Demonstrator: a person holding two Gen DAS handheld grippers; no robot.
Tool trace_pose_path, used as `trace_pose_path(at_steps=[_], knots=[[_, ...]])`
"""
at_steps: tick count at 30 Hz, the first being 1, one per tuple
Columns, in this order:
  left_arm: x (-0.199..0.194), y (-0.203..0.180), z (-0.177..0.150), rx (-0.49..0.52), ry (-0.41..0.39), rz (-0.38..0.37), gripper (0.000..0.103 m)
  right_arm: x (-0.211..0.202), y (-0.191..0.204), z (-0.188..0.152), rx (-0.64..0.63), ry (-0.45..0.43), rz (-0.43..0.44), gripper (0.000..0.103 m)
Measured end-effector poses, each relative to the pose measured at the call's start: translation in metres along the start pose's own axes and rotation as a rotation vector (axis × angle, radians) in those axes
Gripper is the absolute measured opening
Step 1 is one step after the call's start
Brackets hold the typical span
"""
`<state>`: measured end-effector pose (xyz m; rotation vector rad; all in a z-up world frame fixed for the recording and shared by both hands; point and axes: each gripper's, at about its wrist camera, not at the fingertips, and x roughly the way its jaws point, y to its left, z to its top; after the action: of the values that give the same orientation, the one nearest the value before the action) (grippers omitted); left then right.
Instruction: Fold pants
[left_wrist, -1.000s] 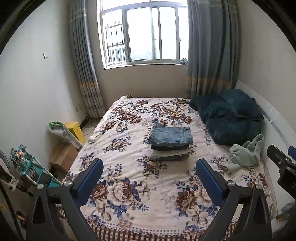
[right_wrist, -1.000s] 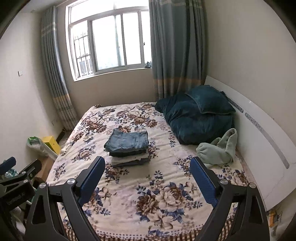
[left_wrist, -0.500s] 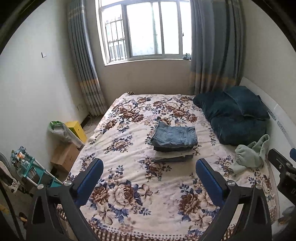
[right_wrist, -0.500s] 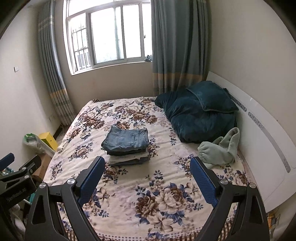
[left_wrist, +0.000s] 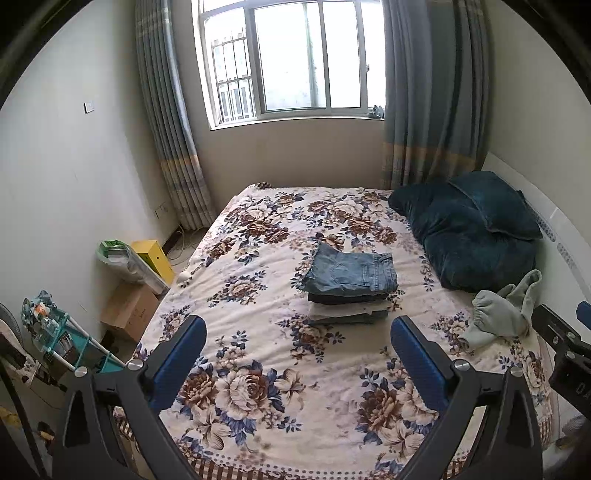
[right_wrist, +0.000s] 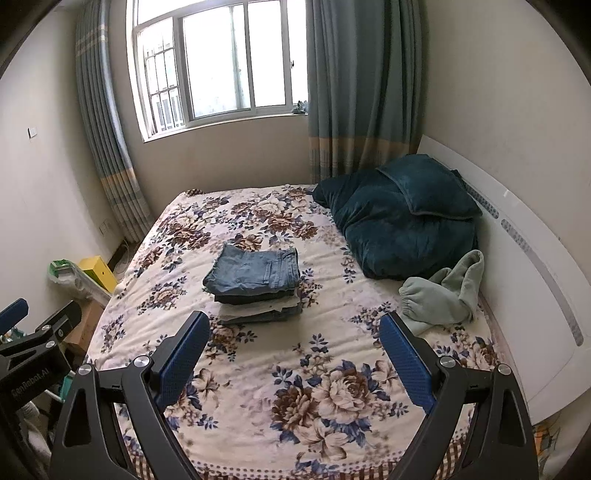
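Observation:
A stack of folded pants (left_wrist: 349, 286), blue jeans on top, lies in the middle of the floral bed (left_wrist: 258, 387); it also shows in the right wrist view (right_wrist: 256, 286). Crumpled pale green pants (left_wrist: 502, 317) lie unfolded at the bed's right side by the headboard, also seen in the right wrist view (right_wrist: 443, 291). My left gripper (left_wrist: 298, 338) is open and empty, held above the bed's near end. My right gripper (right_wrist: 294, 334) is open and empty, also above the near end.
A dark teal duvet and pillow (left_wrist: 476, 236) lie at the head of the bed against the white headboard (right_wrist: 535, 273). On the floor left of the bed are a cardboard box (left_wrist: 127, 310), a yellow box (left_wrist: 155, 254) and a teal rack (left_wrist: 59, 339).
Both cameras have moved slightly and tilted down; the bed and stack sit a little lower in view. Both grippers stay open and empty. The clothes have not moved.

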<state>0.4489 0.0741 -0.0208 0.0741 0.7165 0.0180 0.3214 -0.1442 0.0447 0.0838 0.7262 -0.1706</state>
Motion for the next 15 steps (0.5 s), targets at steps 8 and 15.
trace_pose_path(at_steps=[8,15], knots=[[0.0051,-0.0044,-0.0024,-0.005,0.008,0.010,0.102,0.0057,0.0001,-0.0027,-0.016,0.003,-0.008,0.095],[0.0056,-0.0051,-0.0028,-0.009,0.006,0.005,0.102,0.0084,0.0028,-0.0029,-0.026,0.007,-0.002,0.095]])
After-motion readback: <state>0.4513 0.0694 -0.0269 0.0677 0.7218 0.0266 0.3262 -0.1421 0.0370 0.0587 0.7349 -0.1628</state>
